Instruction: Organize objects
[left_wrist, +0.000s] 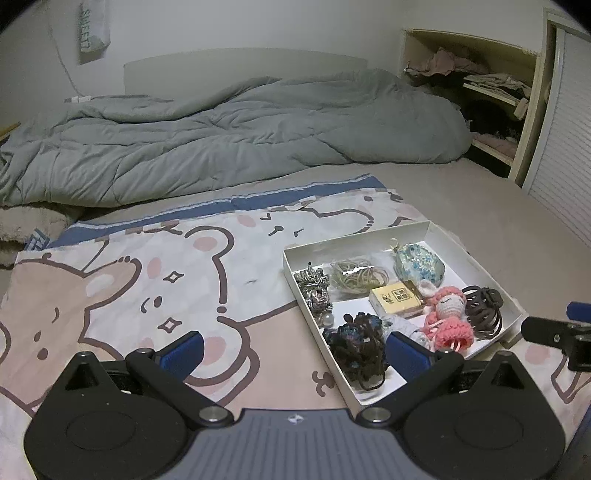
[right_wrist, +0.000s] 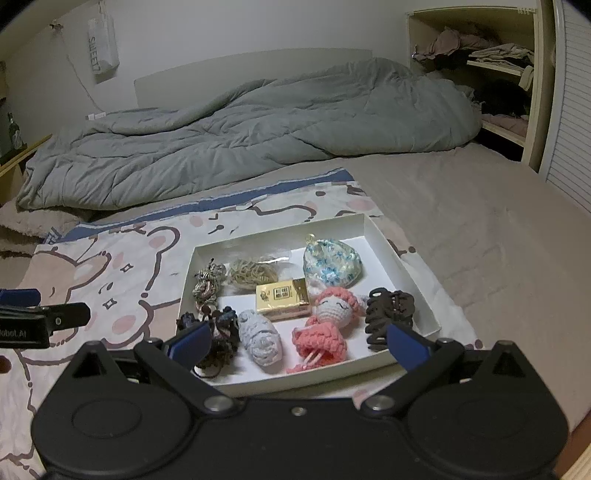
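A shallow white box (right_wrist: 391, 254) lies on a bear-print cloth (left_wrist: 147, 280) on the bed; it also shows in the left wrist view (left_wrist: 454, 240). It holds a pink crochet doll (right_wrist: 328, 317), a brown hair claw (right_wrist: 388, 306), a yellow card box (right_wrist: 282, 297), a blue floral pouch (right_wrist: 332, 266), rubber bands (right_wrist: 251, 273), a grey crochet piece (right_wrist: 258, 338) and dark scrunchies (left_wrist: 358, 343). My left gripper (left_wrist: 295, 350) is open and empty at the box's left front corner. My right gripper (right_wrist: 299, 341) is open and empty over the box's front edge.
A rumpled grey duvet (left_wrist: 221, 129) covers the far half of the bed. An open wardrobe shelf with clothes (right_wrist: 495, 62) stands at the back right. A white bag (right_wrist: 101, 44) hangs on the wall. A bare beige sheet (right_wrist: 498, 229) lies right of the box.
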